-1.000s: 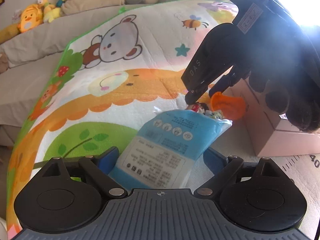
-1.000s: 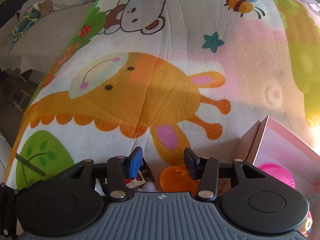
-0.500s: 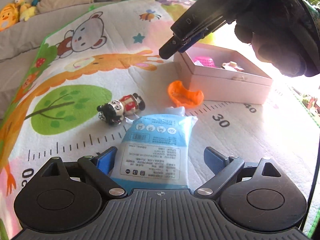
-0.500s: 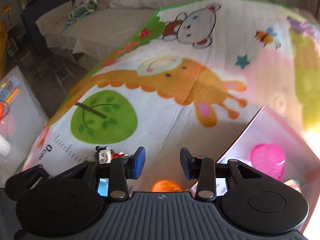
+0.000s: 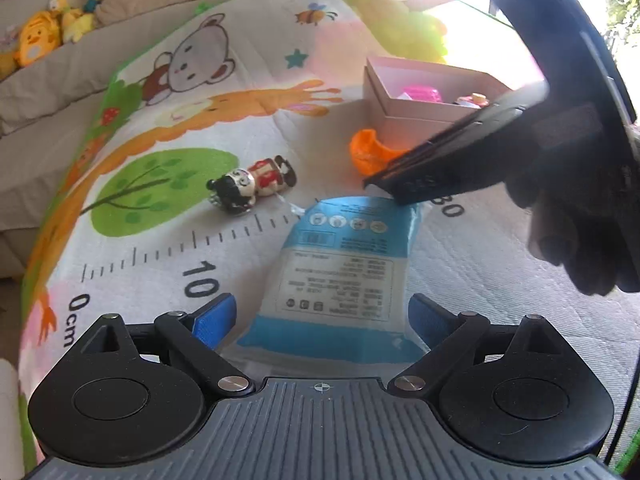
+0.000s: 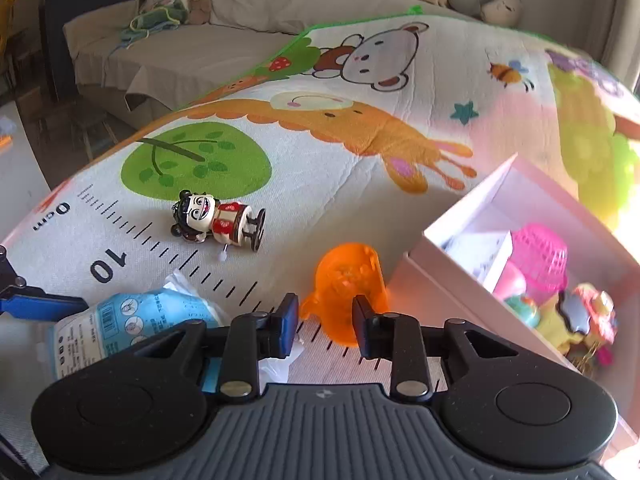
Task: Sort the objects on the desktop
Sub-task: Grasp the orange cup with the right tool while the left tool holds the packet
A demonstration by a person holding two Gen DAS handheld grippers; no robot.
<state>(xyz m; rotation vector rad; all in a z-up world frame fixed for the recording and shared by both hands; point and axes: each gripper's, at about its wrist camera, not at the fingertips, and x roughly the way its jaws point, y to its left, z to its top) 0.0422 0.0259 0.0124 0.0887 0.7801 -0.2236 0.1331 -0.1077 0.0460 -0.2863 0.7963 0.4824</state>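
Cartoon play mat (image 6: 360,80), sofa behind; 3 loose items, pink box (image 6: 460,276) part-filled.
Left gripper (image 5: 320,320) spread around blue pouch (image 5: 340,276), unclamped; right gripper (image 6: 325,322) closing, empty, above orange cup (image 6: 348,280). Risk: cup rolls away.

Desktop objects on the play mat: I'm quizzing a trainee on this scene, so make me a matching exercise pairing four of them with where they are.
Things:
1. blue packet
2. orange cup
3. pink basket
4. wind-up figure

Places:
A. inside the pink box
B. lying on the ruler marks beside the green tree print
C. between the left gripper fingers
D. on its side just outside the box, ahead of the right gripper

Pairs: 1-C, 2-D, 3-A, 4-B
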